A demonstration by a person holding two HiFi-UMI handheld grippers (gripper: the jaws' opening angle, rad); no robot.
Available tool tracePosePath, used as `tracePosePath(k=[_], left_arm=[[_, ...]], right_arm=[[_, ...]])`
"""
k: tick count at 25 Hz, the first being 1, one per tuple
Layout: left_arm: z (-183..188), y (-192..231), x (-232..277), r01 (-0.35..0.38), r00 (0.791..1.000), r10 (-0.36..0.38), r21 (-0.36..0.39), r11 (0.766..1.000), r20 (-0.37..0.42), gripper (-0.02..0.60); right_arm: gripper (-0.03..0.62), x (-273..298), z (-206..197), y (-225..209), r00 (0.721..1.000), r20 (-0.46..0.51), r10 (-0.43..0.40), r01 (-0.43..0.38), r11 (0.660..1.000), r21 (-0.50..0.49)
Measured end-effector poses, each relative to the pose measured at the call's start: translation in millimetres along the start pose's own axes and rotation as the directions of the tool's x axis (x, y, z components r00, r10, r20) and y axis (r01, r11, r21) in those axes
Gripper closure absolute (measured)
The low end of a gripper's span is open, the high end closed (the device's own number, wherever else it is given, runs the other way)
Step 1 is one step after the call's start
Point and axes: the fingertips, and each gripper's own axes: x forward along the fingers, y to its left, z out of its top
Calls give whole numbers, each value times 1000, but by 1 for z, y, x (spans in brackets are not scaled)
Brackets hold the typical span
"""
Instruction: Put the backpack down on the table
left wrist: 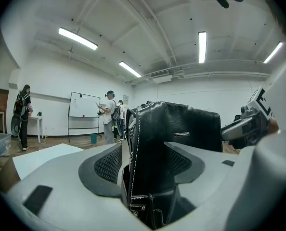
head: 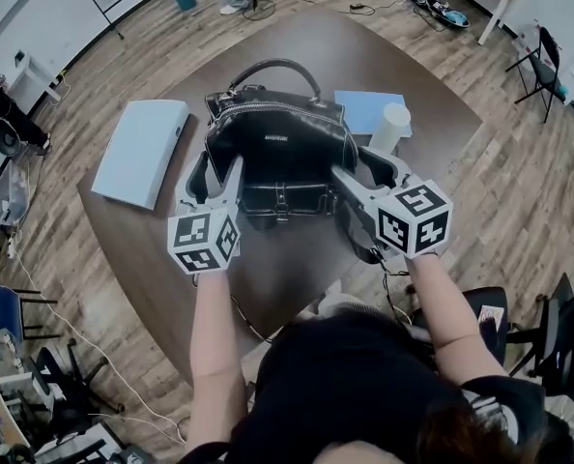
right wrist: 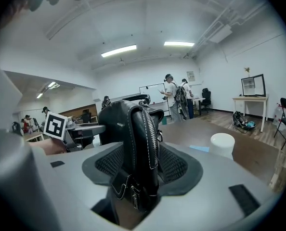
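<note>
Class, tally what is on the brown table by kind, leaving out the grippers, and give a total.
backpack: 1
flat sheets: 2 (pale panel, blue sheet)
white cylinder: 1
Total: 4

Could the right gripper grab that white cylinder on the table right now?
Probably not yet: the right gripper has the backpack between its jaws. Once it lets go, the cylinder stands close by with nothing visibly in between.
</note>
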Motion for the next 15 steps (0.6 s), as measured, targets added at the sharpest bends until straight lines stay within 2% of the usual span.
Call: tracePosePath(k=[9,15], left_arm=[[-3,-14,-34,12,1000,-12,-1,1000,15,308],[-8,-22,-58,19,1000,-18,-26,999,26,348]], right_arm=[[356,-21,-10,9,1000,0,-24,24,1000,2],[376,-29,-13,19,1000,8,-19,19,1000,2]])
